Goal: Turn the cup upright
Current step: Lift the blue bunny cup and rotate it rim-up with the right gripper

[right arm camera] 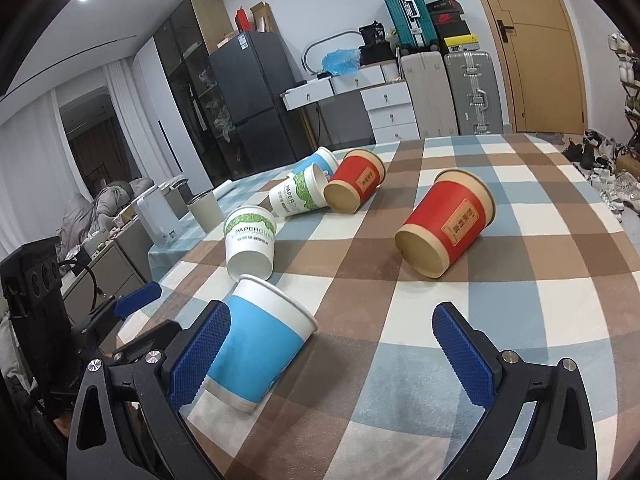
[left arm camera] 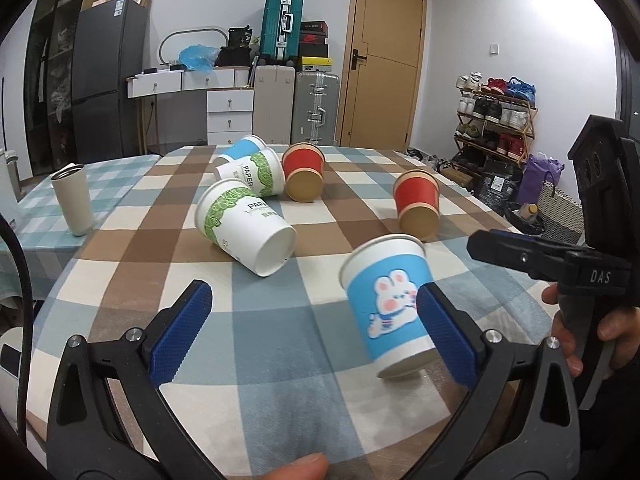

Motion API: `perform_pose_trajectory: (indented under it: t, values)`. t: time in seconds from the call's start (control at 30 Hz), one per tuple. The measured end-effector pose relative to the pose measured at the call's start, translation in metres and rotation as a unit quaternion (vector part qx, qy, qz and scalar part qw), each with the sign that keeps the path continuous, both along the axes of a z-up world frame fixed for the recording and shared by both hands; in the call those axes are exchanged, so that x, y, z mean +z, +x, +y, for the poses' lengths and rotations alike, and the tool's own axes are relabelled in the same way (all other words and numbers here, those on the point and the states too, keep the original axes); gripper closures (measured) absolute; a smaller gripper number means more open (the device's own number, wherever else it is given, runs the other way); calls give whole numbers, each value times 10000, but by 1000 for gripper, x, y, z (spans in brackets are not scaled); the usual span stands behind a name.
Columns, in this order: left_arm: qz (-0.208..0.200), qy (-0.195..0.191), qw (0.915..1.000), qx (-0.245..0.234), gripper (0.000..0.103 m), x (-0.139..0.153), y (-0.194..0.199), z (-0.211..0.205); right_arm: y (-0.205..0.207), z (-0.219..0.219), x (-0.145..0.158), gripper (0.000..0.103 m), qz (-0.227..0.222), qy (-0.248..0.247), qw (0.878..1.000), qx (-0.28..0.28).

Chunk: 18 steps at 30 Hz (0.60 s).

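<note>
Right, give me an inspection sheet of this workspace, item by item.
Surface: checked tablecloth.
Job's things: blue bunny cup tilted, mouth up, base on the cloth; two green-print cups, two red cups and another blue cup on their sides.
Clutter: upright tumbler.
Grippers: left gripper open; right gripper open.
Cables: black cable.
Surroundings: suitcases, shoe rack.

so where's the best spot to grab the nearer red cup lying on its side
Grip the nearer red cup across its red mid-wall, fingers on either side. It lies on its side with its closed tan base toward the right gripper and its mouth pointing away, so coming from above with that open gripper looks easiest. The wall tapers, so staying near the middle should limit slipping.
</note>
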<state>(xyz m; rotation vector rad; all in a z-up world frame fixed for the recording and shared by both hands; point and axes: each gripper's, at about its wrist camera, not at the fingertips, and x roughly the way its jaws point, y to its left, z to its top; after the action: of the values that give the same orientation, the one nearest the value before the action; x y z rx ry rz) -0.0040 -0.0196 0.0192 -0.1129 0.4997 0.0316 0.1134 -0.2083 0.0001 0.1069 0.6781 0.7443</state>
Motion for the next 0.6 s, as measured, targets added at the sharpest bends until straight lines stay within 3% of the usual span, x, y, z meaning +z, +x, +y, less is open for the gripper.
perform_pose_trajectory:
  t: [0.43,0.6]
  values:
    - [-213,59,9995,233,1,-10,8,23,3,13,-9,0,292,-65,9995,112]
    - [-117,65,9995,270,1,-18,13,25,5,12,-9,0,440,32,9988,208]
